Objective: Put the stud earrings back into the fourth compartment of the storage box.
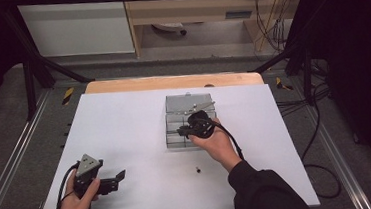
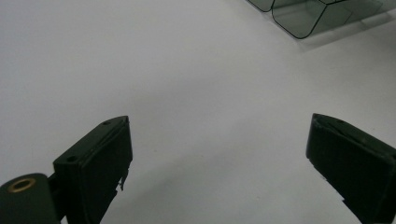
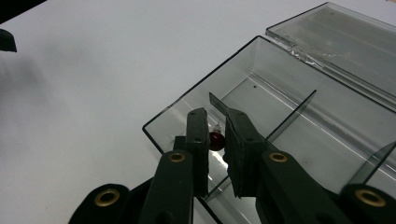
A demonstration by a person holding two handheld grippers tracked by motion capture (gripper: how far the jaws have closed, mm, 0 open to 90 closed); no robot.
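Note:
A clear plastic compartment box (image 1: 173, 109) sits at the middle back of the white table, its lid (image 3: 336, 37) laid open behind it. My right gripper (image 1: 181, 131) hangs over the box's front left compartment (image 3: 187, 100), shut on a small red bulb-like piece (image 3: 216, 139) held between the jaws. My left gripper (image 1: 115, 181) rests low at the table's front left, open, with nothing between its jaws (image 2: 219, 158). A corner of the box (image 2: 303, 21) shows far off in the left gripper view.
One small dark piece (image 1: 197, 169) lies loose on the white sheet (image 1: 125, 134) in front of the box. Thin dividers (image 3: 292, 114) split the box into compartments. A black frame and cables stand around the table.

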